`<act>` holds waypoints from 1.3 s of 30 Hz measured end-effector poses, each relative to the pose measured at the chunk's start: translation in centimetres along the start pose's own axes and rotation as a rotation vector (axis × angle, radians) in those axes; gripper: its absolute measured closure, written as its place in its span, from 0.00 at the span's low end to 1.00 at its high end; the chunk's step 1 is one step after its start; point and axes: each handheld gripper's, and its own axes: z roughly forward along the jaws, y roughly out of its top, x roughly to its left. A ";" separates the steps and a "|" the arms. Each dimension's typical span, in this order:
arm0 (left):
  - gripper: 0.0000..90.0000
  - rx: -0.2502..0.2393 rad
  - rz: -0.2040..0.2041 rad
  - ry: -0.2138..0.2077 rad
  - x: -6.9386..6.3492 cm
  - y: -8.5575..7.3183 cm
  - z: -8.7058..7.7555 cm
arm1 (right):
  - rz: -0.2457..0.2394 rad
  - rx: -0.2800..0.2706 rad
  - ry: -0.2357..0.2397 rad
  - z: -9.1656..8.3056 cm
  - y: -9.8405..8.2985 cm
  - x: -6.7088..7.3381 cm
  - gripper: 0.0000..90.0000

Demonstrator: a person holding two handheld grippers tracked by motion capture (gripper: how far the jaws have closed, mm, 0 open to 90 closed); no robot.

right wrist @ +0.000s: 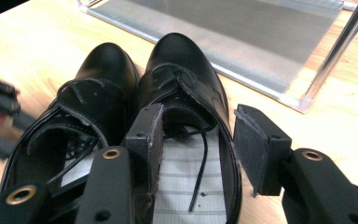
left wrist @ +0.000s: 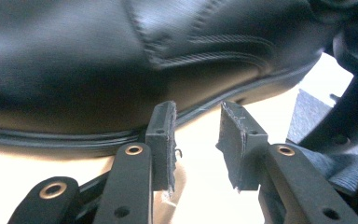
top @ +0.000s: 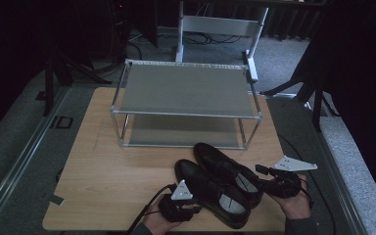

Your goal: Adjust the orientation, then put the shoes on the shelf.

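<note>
Two black leather lace-up shoes lie side by side on the wooden table (top: 107, 166), toes toward the rack. My left gripper (top: 197, 208) is at the outer side of the left shoe (top: 210, 196). In the left gripper view its jaws (left wrist: 198, 126) stand apart, with the shoe's side (left wrist: 121, 56) just ahead and nothing between the pads. My right gripper (top: 263, 178) is at the heel of the right shoe (top: 225, 169). In the right gripper view it (right wrist: 198, 114) straddles that shoe's (right wrist: 182, 56) side wall, one pad over the insole, one outside, neither pressing. The left shoe (right wrist: 107, 65) lies beside it.
A two-tier metal shoe rack (top: 186, 88) stands at the back of the table, both shelves bare; its lower shelf (right wrist: 261, 28) is just beyond the toes. Bare wood lies to the left. Stands and cables sit on the grey floor around.
</note>
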 end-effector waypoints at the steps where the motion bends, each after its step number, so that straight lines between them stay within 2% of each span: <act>1: 0.74 -0.009 -0.009 0.008 0.2 0.0 -0.3 | 0.000 0.000 0.000 0.0 0.0 0.0 0.58; 3: 0.73 -0.028 -0.024 0.025 0.9 0.0 -1.1 | -0.001 0.008 0.002 -0.2 -0.1 0.0 0.58; 8: 0.71 -0.047 -0.038 0.050 1.5 -0.1 -1.9 | 0.003 0.016 0.012 -0.4 -0.3 0.3 0.57; 18: 0.67 -0.085 -0.058 0.096 2.5 -0.2 -3.4 | -0.006 0.026 0.008 -1.3 -0.6 2.2 0.50; 29: 0.66 -0.083 -0.058 0.106 2.5 -0.4 -3.6 | -0.026 0.098 0.038 0.0 -0.7 3.0 0.50; 32: 0.66 -0.081 -0.056 0.107 2.5 -0.5 -3.6 | -0.029 0.135 0.027 0.4 -0.7 3.3 0.50; 39: 0.66 -0.071 -0.059 0.106 2.5 -0.7 -3.2 | -0.051 0.173 0.019 0.7 -0.7 3.5 0.49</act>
